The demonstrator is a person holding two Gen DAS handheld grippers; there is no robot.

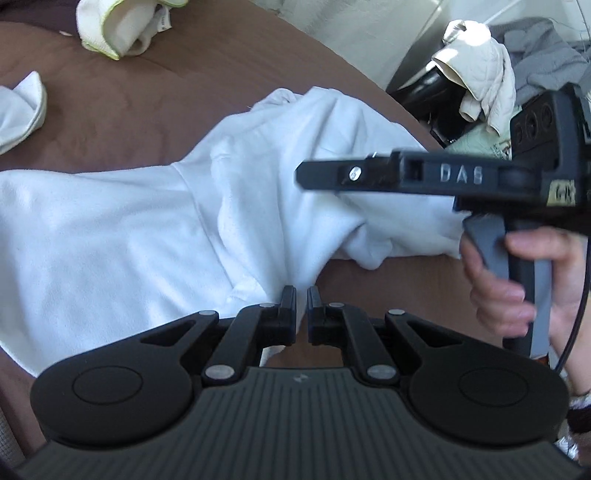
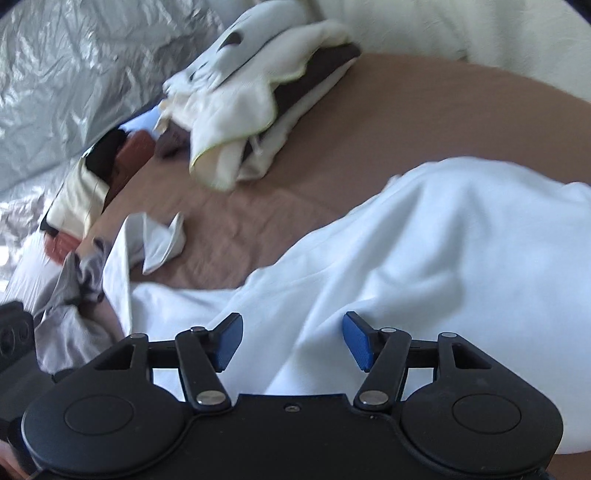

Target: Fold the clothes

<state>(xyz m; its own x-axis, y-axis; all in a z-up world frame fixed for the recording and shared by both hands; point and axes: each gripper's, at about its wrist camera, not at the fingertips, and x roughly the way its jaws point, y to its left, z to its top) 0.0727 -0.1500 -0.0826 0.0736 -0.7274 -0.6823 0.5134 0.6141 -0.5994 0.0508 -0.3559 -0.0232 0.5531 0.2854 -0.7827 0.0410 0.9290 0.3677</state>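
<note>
Over the white garment (image 1: 110, 229), left gripper (image 1: 301, 295) fingers pressed together, right gripper (image 2: 293, 338) fingers spread.

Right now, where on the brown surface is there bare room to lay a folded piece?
Bare brown surface lies between the white garment and the cream pile. In the left view, brown also shows between the lime-edged cloth and the garment. Crowded: the grey clothes at the edge.

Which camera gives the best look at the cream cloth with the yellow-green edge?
The right wrist view: the cream cloth with the yellow-green edge shows nearly whole, draped over a dark folded pile. The left wrist view catches only part of it, cut off at the frame's top.
</note>
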